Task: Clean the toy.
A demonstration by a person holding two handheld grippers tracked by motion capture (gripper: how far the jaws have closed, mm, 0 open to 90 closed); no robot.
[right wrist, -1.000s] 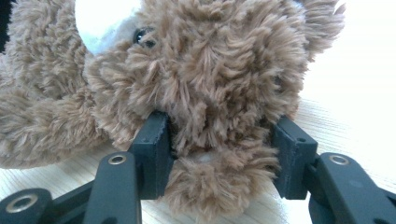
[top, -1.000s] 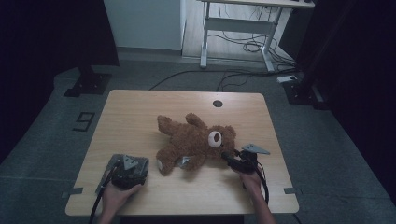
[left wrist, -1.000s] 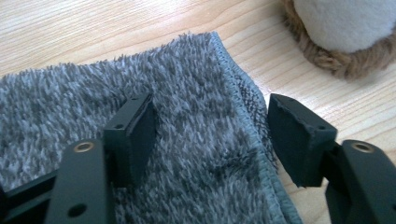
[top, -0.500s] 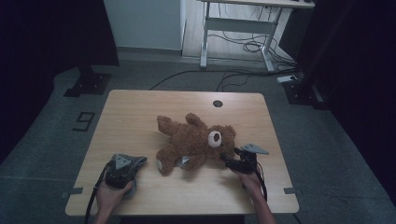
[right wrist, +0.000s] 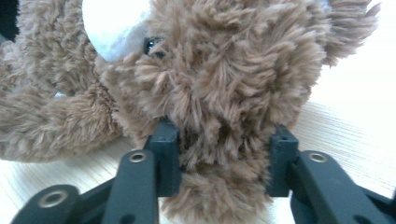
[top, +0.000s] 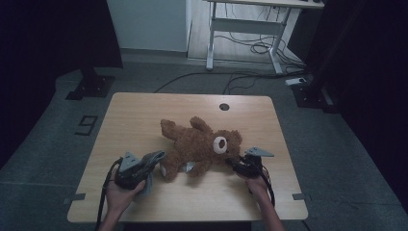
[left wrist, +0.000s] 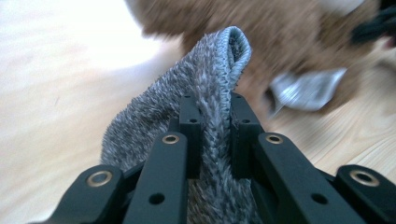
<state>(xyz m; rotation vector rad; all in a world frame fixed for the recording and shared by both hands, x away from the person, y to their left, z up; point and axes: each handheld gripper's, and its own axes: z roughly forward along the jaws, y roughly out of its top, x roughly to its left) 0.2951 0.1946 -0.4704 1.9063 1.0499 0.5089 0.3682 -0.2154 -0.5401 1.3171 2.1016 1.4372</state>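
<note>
The left gripper [top: 153, 161] has its two black jaws clenched on a grey knitted sock [left wrist: 205, 107]; in the left gripper view the fabric is squeezed into a narrow ridge between the pads, its ribbed cuff folding over just past the fingertips [left wrist: 190, 114], and the rest bunches out below and to the left of the jaws. In the high view the sock [top: 148, 180] hangs from that gripper at the near left of the table [top: 144, 110], just beside the teddy bear's near foot. The right gripper [right wrist: 219, 154] has just been closing, and its jaws now stand either side of a thick tuft of the bear [right wrist: 210, 79], at the side of the head below the eye; the pads press into the fur, so it is grasping the toy there, though how firmly is hard to judge through the pile. The teddy bear [top: 199, 144] lies in the middle of the table, head toward the right, limbs spread toward the left and far side. Its fur is long, shaggy and brown, with a smooth white muzzle [top: 220, 143] and a dark shiny eye [right wrist: 150, 45]. A crumpled silvery label [left wrist: 308, 88] sticks out from its body, blurred in the left gripper view. The tabletop is pale wood grain with rounded corners and a small round cable hole [top: 224, 106] near its far edge.
</note>
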